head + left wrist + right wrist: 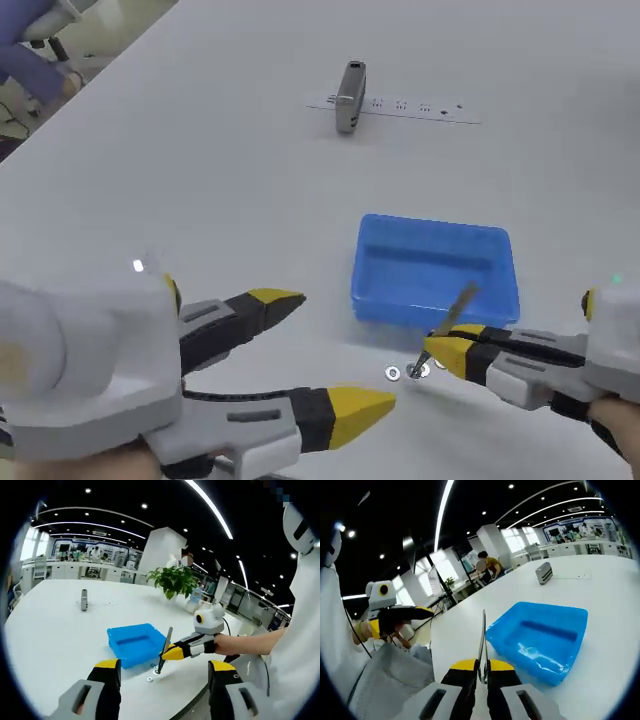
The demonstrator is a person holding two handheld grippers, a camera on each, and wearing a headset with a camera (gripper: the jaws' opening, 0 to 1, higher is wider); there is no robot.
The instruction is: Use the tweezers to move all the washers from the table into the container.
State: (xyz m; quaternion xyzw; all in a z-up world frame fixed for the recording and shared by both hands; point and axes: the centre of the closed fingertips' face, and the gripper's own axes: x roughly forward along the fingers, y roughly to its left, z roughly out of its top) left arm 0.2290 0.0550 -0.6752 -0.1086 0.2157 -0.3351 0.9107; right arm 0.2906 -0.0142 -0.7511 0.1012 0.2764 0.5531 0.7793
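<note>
Three small metal washers lie on the white table, just in front of the blue container. My right gripper is shut on the tweezers, which slant down so their tip rests among the washers. In the right gripper view the tweezers stick up between the closed jaws, beside the container. My left gripper is open and holds nothing, hovering left of the washers. The left gripper view shows the right gripper, the tweezers and a washer.
A white power strip with a grey block standing on it lies far back on the table. The table's near edge curves close to the washers. A person sits off the far left corner.
</note>
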